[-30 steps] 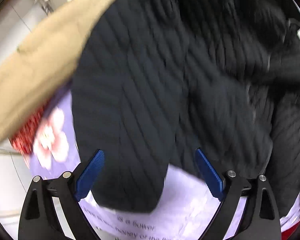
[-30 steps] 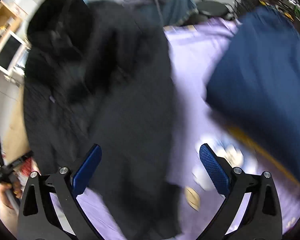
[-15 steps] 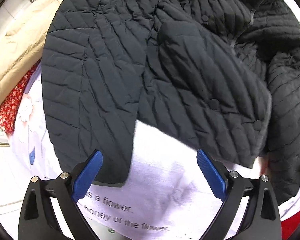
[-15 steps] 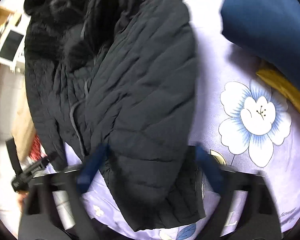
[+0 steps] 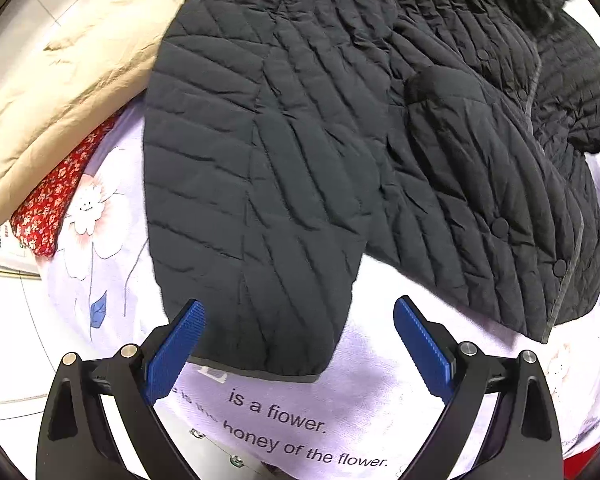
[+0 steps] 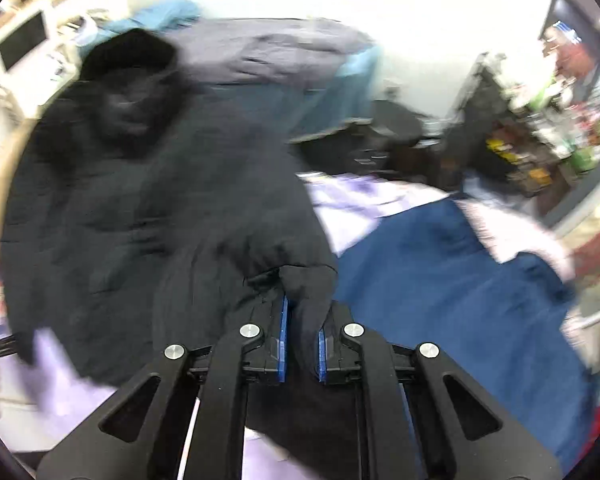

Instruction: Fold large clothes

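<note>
Sheet (image 5: 284, 420) reads "honey of the flower" — left gripper (image 5: 298, 344) gapes, right gripper (image 6: 300, 344) closing on jacket (image 6: 160, 208).

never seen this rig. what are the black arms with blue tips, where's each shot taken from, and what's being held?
No robot: a person holds a two-finger gripper in each hand, each with a fisheye camera looking along its fingers. The left view shows the left gripper open above a sleeve cuff of the black quilted padded jacket, spread on a lilac flower-print sheet; a beige coat lies beside it. The blurred right view shows the right gripper closing, jacket fabric pinched between its pads. A dark blue garment lies nearby.
</note>
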Motion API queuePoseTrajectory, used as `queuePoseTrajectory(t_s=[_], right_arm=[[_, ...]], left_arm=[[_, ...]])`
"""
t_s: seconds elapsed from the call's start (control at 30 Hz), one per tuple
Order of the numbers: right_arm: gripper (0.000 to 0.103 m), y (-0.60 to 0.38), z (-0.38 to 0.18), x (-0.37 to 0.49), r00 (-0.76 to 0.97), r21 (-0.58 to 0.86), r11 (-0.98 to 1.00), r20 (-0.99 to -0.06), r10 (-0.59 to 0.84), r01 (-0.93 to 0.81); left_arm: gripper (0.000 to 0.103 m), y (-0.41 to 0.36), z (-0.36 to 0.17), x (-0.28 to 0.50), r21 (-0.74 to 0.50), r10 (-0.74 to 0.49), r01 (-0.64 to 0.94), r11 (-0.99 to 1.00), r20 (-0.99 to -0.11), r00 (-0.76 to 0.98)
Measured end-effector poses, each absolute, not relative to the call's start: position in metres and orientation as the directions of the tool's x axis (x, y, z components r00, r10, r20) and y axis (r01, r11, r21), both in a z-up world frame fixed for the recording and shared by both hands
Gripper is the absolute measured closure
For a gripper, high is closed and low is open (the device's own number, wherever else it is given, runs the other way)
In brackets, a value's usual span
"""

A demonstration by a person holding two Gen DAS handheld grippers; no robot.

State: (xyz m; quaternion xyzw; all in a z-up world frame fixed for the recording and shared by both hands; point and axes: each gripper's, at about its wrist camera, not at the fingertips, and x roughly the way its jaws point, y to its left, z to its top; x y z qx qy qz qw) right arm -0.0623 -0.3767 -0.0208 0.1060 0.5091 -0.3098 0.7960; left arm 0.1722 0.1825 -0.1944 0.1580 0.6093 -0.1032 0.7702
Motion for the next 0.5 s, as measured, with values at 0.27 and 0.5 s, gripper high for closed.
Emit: queuePoseTrajectory(t_s=[0.27, 0.5], right_arm=[[0.028, -0.313, -0.01, -0.069, 0.482, -0.06, 0.762, -0.742, -0.466, 0.645], [0.022, -0.233, -0.116, -0.04, 0.428, 0.238, 0.847, -0.904, 0.014, 0.474]], left_arm=[[0.01, 0.178, -0.21, 0.158, 0.117, 0.043, 0.364, 0.924, -0.978, 0.206], [0.01, 0.183, -0.221, 0.157, 0.114, 0.052, 0.368, 0.923, -0.983, 0.174]])
